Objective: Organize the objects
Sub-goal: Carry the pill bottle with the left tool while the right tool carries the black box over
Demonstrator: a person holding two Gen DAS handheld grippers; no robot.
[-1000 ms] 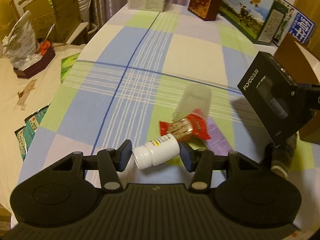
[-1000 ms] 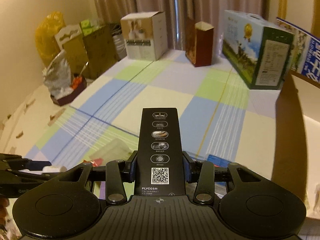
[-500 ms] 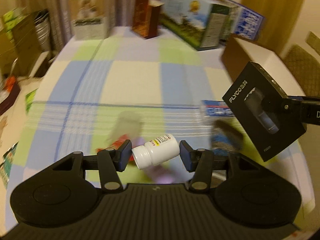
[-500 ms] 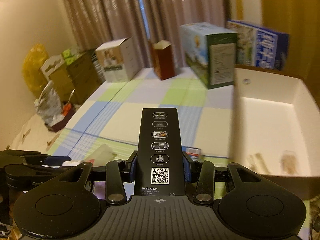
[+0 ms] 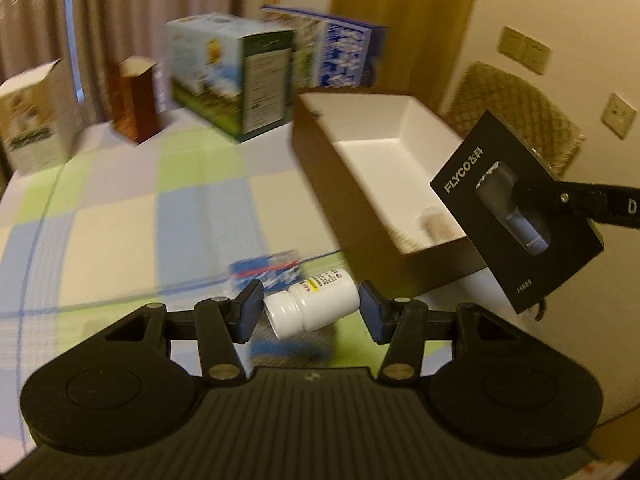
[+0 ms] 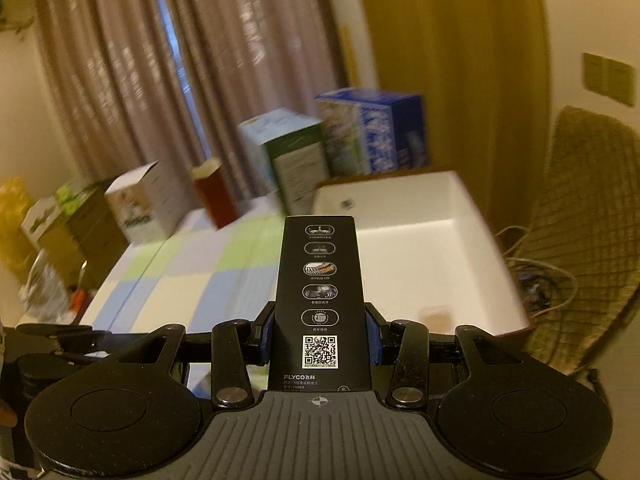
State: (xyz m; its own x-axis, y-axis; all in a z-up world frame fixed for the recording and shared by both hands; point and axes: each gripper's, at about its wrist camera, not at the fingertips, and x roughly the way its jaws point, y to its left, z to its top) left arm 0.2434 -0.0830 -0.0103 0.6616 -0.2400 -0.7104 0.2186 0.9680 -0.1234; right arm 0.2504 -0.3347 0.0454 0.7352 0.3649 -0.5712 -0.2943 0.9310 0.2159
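while up above the checked tablecloth (image 5: 120,216), left gripper (image 5: 310,312) clamped on a white pill bottle (image 5: 314,310), low in the middle of the left wrist picture. bottle lying on its side between the blue pads, cap toward the left pad, base toward the right pad, yellow label on top. on the cloth just behind it, a blurry blue packet (image 5: 266,270).

right gripper (image 6: 319,338) squeezing a black flyco box (image 6: 320,304), low in the middle of the right wrist picture. box standing up tall between the pads, with small round pictures and a square code on its face. same box at the right edge of the left wrist picture, tilted, up in the air near the open brown box (image 5: 320,176).

open brown box white inside, at the middle right, with something small and blurry in its near corner. behind it, a green and white carton (image 5: 228,80), a blue carton (image 5: 344,52), a dark red box (image 5: 136,98) and a white box (image 5: 32,116) along the top left. woven chair (image 6: 580,232) at the far right.
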